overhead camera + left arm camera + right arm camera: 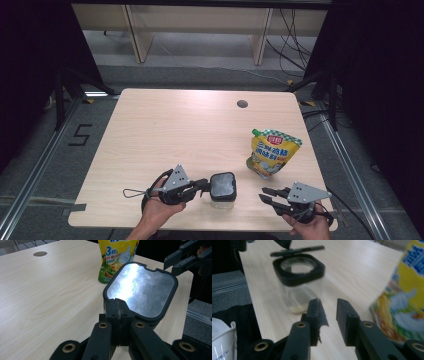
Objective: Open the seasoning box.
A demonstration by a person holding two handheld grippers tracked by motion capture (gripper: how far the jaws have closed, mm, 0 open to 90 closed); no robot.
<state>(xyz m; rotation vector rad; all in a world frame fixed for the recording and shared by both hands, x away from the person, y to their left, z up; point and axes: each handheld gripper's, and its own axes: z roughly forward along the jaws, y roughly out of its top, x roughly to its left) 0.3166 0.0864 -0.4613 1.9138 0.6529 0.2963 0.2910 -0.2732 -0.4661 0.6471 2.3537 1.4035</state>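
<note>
The little clear jar (223,192) with the black flip lid (141,288) stands near the front edge of the counter (165,135), and the left tongs (201,187) are pinched shut on the lid's edge. It looks light, hard and slippery like glass or plastic, so hold its sides gently. The right tongs (266,194) wait open just beside the jar, and the yellow pouch (272,152) behind it shows a "3".
</note>
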